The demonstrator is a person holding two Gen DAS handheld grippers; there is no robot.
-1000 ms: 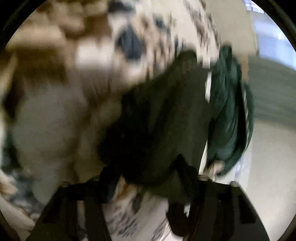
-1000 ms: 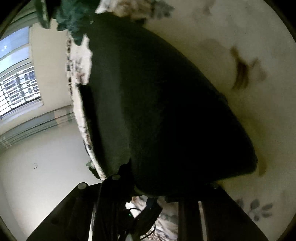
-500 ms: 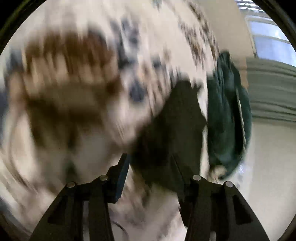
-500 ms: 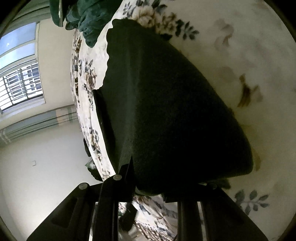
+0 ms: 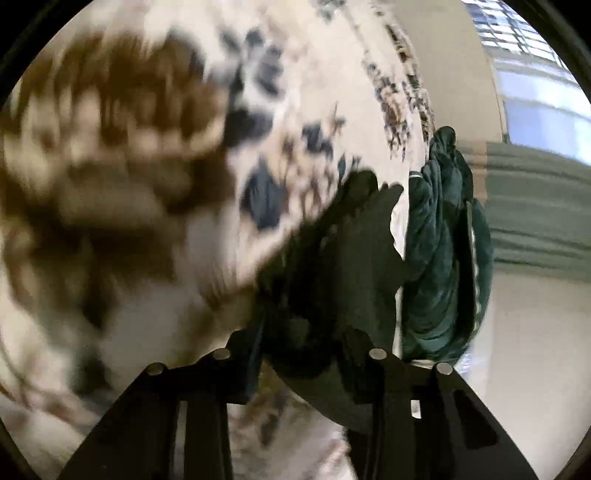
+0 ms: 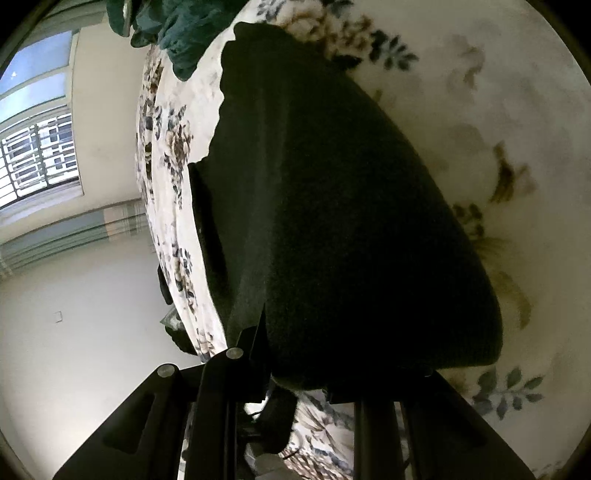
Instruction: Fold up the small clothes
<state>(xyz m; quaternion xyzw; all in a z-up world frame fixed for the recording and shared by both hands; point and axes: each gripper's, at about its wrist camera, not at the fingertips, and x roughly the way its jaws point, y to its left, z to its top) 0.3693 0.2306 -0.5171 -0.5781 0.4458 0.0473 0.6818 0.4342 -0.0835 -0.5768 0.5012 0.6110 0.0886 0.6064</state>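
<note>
A small dark garment (image 6: pixel 343 221) lies spread on a floral bedsheet (image 6: pixel 517 110). In the right wrist view it fills the middle, and my right gripper (image 6: pixel 295 365) has its near edge between the fingers. In the left wrist view the same dark garment (image 5: pixel 332 273) is bunched, and my left gripper (image 5: pixel 303 354) holds a fold of it between its fingers. The left view is blurred by motion.
A heap of dark green clothes (image 5: pixel 443 258) lies at the edge of the bed, also at the top of the right wrist view (image 6: pixel 177 26). Past the bed edge are a wall (image 6: pixel 74 332), curtains and a barred window (image 6: pixel 33 155).
The left gripper has swept across the sheet with the garment's fold; the cloth now looks smaller and more bunched. The right view has drawn back slightly, showing more sheet.
</note>
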